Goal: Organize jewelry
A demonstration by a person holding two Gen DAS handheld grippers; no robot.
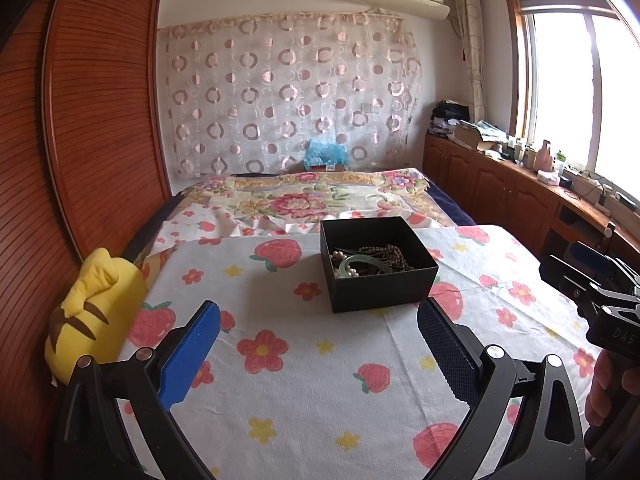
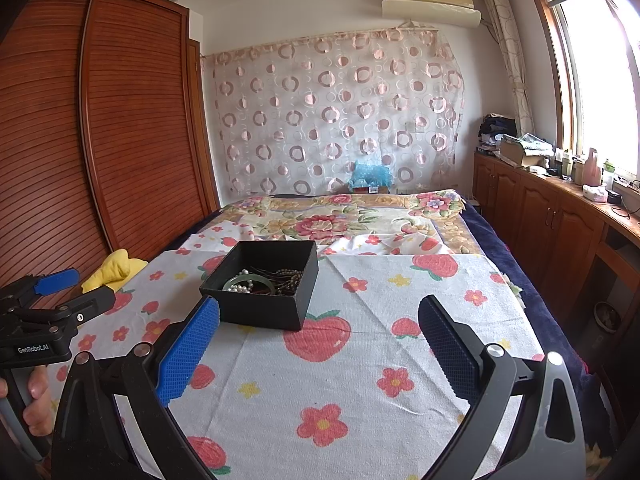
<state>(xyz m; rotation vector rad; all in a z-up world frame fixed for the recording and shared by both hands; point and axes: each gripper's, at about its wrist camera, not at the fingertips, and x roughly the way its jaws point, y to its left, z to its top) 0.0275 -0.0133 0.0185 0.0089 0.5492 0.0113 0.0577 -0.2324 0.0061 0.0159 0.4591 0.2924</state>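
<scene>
- Blue-padded fingers of the left gripper (image 1: 318, 354) stand spread wide at 6 o'clock in the left wrist view, holding nothing, above a white cloth (image 1: 312, 392) printed with strawberries and flowers.
- Likewise the right gripper (image 2: 319, 350) is spread wide and empty at 6 o'clock in its own view, over the same cloth.
- Each gripper shows in the other's view: the right one at 3 o'clock with a hand (image 1: 608, 392) on its handle, the left one at 9 o'clock, also hand-held.
- Just beyond the left gripper's fingertips, toward 12 o'clock, an open black box (image 1: 378, 264) sits on the cloth; from the right wrist it lies toward 11 o'clock.
- Inside the box lie a pale green bangle (image 1: 366, 266), a white pearl strand (image 1: 346, 265) and dark bead strings (image 1: 390, 254), tangled together.
- At 9 o'clock from the left gripper, a yellow plush toy (image 1: 96, 312) rests at the bed's edge beside a brown slatted wardrobe (image 1: 80, 120).
- Farther toward 12 o'clock, a floral blanket (image 1: 304, 196) covers the bed, with a circle-patterned curtain (image 1: 288, 96) on the wall behind.
- At 2 o'clock, wooden cabinets (image 1: 492, 184) run under a bright window (image 1: 568, 80).
</scene>
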